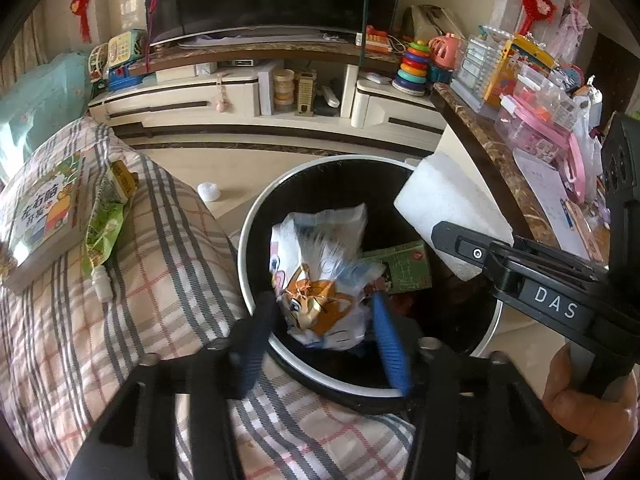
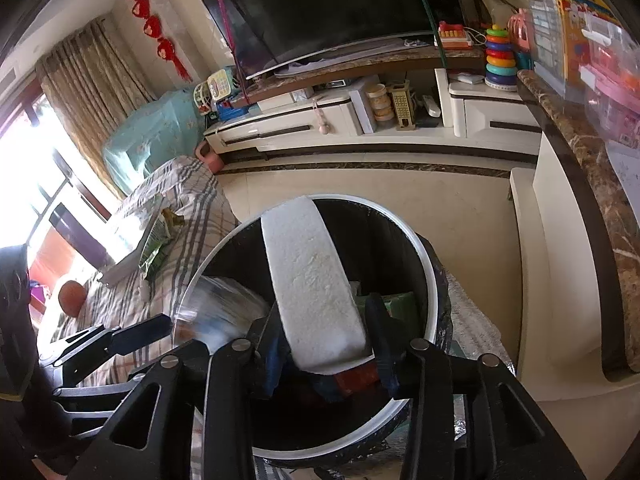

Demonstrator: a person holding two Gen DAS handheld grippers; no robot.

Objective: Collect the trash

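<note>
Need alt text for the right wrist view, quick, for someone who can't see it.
The right gripper holds a white foam block over an open black trash bin with wrappers inside. A plaid-covered sofa lies left; a TV stand stands behind.

To my left, the plaid-covered bed (image 1: 168, 240) carries a children's book (image 1: 40, 216) and a green snack wrapper (image 1: 102, 228) just beside it. Farther off, a white cap (image 1: 208, 191) lies on the floor (image 1: 240, 168).
</note>
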